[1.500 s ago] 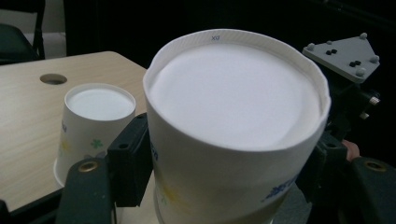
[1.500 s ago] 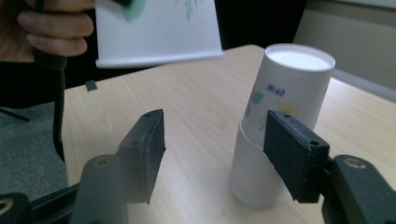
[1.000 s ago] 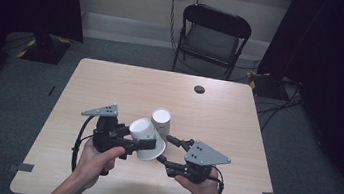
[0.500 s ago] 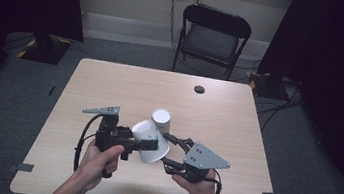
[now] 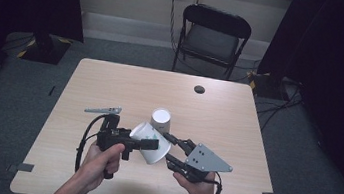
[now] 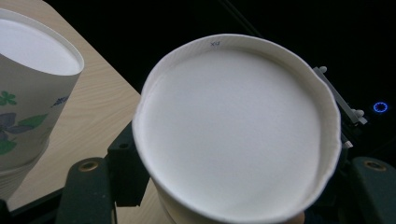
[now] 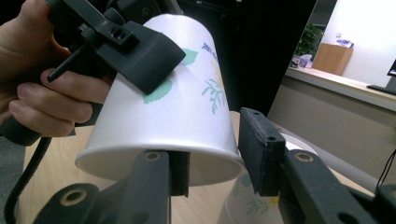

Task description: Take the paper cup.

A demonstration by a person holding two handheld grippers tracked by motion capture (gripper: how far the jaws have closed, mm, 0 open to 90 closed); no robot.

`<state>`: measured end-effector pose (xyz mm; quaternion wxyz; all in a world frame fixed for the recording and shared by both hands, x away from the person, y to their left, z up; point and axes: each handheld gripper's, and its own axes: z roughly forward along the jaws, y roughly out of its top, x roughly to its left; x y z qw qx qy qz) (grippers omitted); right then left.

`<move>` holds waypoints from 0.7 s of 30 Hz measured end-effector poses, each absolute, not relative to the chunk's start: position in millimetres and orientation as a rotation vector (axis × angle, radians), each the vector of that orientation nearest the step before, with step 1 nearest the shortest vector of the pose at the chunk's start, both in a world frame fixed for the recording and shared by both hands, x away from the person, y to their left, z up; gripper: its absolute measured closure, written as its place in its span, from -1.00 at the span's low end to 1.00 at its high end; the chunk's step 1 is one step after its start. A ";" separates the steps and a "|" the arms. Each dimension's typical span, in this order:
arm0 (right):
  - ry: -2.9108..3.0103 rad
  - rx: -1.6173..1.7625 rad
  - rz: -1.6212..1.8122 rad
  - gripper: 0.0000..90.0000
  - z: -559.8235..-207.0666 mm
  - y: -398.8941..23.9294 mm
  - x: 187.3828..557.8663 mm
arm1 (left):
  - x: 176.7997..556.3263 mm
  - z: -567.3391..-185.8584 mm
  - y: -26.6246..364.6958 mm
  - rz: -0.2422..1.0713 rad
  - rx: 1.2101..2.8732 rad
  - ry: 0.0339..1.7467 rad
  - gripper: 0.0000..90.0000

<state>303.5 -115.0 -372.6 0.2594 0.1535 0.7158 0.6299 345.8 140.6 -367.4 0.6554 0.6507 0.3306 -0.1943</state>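
A white paper cup with leaf prints (image 5: 151,143) lies tilted above the table, and my left gripper (image 5: 141,142) is shut on its body. Its flat base (image 6: 233,135) faces the left gripper view, between that gripper's jaws (image 6: 233,186). My right gripper (image 5: 169,151) is at the cup's open rim (image 7: 163,172). Its jaws have just been closing, one pad at the mouth and the other just outside the rim wall, with a small gap left, so the right gripper (image 7: 217,158) is still open. A second flowered cup (image 5: 161,120) stands upside down on the table (image 5: 111,84) just behind.
A small dark round disc (image 5: 199,89) lies near the table's far edge. A black folding chair (image 5: 213,37) stands behind the table. The left gripper's cable (image 5: 84,141) loops by the hand. The upside-down cup (image 6: 32,93) sits close to the held one.
The right gripper's jaws have narrowed around the held cup's rim. The left gripper and the cup have shifted only slightly. The upside-down cup has not moved.
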 end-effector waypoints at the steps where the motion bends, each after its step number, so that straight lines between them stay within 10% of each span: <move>1: 1.934 0.412 1.708 0.48 -372.5 -115.2 303.3 | 346.1 -367.7 140.5 -0.446 1.474 0.750 -0.30; 21: 1.910 0.413 1.719 0.68 -372.4 -116.5 303.7 | 346.8 -367.7 141.5 -0.442 1.474 0.733 -0.38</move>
